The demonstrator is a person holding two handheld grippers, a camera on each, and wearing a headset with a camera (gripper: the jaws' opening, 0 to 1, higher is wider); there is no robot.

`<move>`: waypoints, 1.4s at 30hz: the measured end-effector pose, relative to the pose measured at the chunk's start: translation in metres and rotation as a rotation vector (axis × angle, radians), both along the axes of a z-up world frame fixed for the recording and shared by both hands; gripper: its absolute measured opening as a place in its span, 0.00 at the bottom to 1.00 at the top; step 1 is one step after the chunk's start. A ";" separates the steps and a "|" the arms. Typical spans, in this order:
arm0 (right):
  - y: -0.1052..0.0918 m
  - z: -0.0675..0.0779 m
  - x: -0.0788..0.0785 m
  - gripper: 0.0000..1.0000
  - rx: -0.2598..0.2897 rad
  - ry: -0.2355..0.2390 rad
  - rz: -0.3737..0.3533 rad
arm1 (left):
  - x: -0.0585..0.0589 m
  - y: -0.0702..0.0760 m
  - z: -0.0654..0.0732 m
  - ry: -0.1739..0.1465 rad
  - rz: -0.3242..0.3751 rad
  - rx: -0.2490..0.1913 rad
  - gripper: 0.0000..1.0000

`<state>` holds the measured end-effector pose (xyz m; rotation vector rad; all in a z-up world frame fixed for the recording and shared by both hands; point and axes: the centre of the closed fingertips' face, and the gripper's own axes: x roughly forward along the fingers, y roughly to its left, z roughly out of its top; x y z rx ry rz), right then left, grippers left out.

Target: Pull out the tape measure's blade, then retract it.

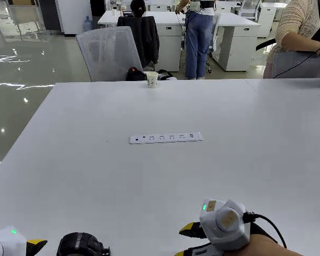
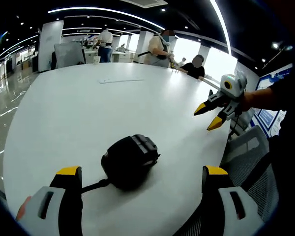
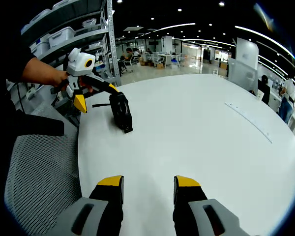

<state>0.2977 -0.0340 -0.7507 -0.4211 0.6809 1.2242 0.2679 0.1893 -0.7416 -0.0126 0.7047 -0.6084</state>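
- Nearest, two claws: the left claw (image 2: 142,172) is spread wide and empty, and the right claw (image 3: 148,182) is parted narrowly and empty.
- One black tape measure (image 2: 130,161) lies on the white desk (image 2: 64,113), just ahead of the left claw.
- Farther along are one power strip (image 1: 165,137) and one paper cup (image 1: 152,79).
- The right gripper view adds one storage rack (image 3: 83,29).

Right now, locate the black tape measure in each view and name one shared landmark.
Head view: tape measure at bottom edge, left of centre.
Left gripper view: tape measure central, ahead of the open jaws.
Right gripper view: tape measure upper left, by the left gripper.
Shared landmark: the white power strip.
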 end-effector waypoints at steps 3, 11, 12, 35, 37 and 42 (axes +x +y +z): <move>-0.010 0.004 0.000 0.43 0.012 0.008 -0.028 | -0.005 0.002 0.001 -0.005 -0.017 0.011 0.99; -0.046 0.003 -0.006 0.52 -0.004 -0.009 -0.059 | -0.020 0.009 -0.007 0.017 -0.088 0.040 0.99; -0.053 0.001 -0.008 0.53 -0.011 -0.005 -0.066 | -0.021 0.010 -0.007 0.018 -0.088 0.036 0.99; -0.145 0.009 -0.015 0.83 -0.043 0.015 -0.157 | -0.030 0.036 0.008 0.002 -0.090 0.070 0.99; -0.149 0.011 -0.013 0.87 -0.042 0.005 -0.163 | -0.030 0.039 0.010 -0.002 -0.087 0.076 0.99; -0.158 0.013 -0.007 0.96 -0.035 0.013 -0.180 | -0.030 0.045 0.010 0.000 -0.077 0.081 0.99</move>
